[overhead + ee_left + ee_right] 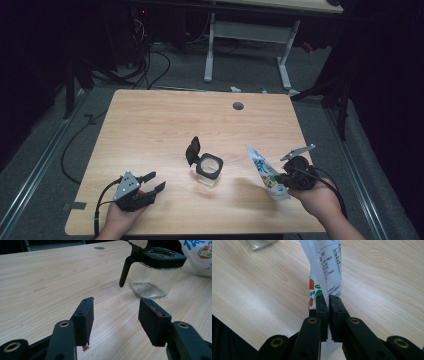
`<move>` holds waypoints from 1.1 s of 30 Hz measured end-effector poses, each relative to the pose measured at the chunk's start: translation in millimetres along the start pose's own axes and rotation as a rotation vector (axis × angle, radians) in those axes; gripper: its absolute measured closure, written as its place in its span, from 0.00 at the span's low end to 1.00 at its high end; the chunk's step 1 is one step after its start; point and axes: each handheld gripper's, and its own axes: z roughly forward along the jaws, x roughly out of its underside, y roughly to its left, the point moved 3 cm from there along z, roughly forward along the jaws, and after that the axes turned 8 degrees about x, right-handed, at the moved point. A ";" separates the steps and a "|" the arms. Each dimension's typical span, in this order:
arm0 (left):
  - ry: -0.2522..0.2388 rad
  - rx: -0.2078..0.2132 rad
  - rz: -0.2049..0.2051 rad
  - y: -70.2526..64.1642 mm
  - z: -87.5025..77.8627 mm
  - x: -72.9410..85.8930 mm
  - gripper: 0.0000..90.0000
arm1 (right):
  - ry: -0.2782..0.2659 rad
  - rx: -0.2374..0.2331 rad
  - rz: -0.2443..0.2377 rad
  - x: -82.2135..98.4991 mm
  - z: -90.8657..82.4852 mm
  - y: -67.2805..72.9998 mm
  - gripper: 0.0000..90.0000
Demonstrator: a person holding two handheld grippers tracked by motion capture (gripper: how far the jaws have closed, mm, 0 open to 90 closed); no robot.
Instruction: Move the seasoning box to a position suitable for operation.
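A clear glass jar (209, 170) with a black rim and its black flip lid (192, 150) swung up stands in the middle of the wooden table (160, 120). In the left gripper view the jar (155, 277) sits ahead and to the right of the jaws. My left gripper (152, 182) rests near the front left, open, nothing between its pads (83, 320). My right gripper (280, 179) at the front right is shut on a white printed pouch (267, 175), held upright and tilted. The pouch (327, 270) rises from between the closed jaws, its edge pinched.
A round grommet hole (238, 106) lies near the table's far edge. Behind the table stand a white desk frame (247, 35) and cables (150, 65) on the dark floor. Bare wood stretches across the table's left and far parts.
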 end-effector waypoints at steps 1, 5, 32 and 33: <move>-0.006 0.002 0.001 -0.3 -0.4 0.1 0.52 | -0.003 -0.005 0.000 -0.5 0.1 0.1 0.97; -0.025 -0.006 0.012 -2.2 -1.3 1.4 0.52 | -0.004 -0.021 -0.020 -1.7 0.6 -0.3 0.97; -0.057 0.074 0.069 -36.8 -8.4 -4.6 0.52 | 0.118 -0.008 -0.035 -21.8 -1.7 10.8 0.98; -0.055 0.083 0.076 -39.5 -7.1 -4.4 0.52 | 0.120 -0.013 -0.032 -22.0 -0.9 10.1 0.98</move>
